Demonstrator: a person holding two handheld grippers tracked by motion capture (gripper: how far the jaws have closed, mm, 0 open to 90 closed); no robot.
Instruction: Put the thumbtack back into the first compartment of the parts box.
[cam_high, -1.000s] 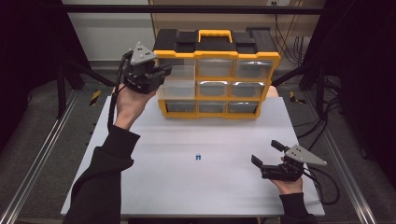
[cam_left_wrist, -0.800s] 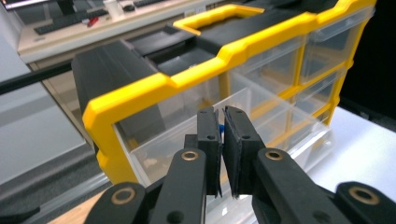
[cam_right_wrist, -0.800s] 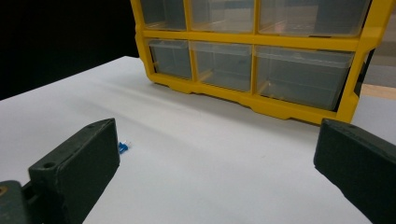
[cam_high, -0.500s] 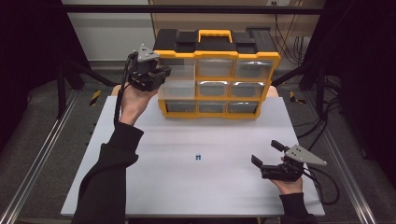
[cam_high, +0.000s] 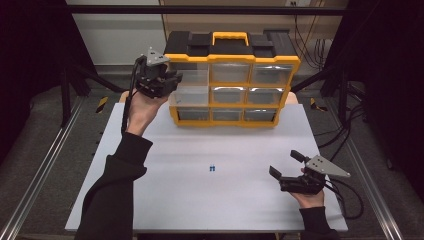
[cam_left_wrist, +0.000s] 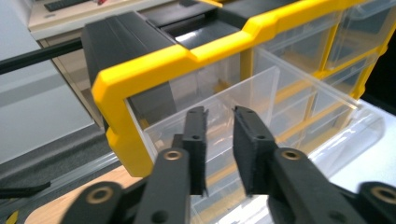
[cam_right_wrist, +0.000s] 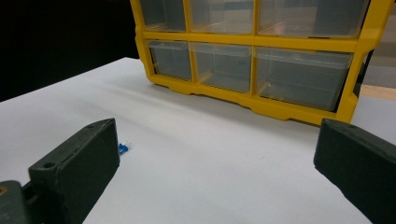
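Drawer (cam_high: 189, 95), clear plastic and pulled partway out of the left column of the yellow-and-black organizer (cam_high: 231, 80), sits in the upper middle of the high view at the far edge of the white table (cam_high: 165, 195). Left gripper (cam_high: 170, 82) is at the drawer's left end, upper left of centre. Right gripper (cam_high: 285, 169) rests low at the lower right, jaws spread wide on nothing; a tiny blue piece (cam_high: 212, 167) lies on the table at centre.

Left gripper view: the drawer (cam_left_wrist: 261, 93) juts from the yellow frame across the middle; the left gripper (cam_left_wrist: 219, 122) has just been opening, its pads now a narrow gap apart with nothing pressed between them.

Right gripper view: the right gripper (cam_right_wrist: 217, 149) stands wide apart at the bottom corners, the organizer (cam_right_wrist: 261, 44) along the top, the blue piece (cam_right_wrist: 123, 148) beside the left jaw.
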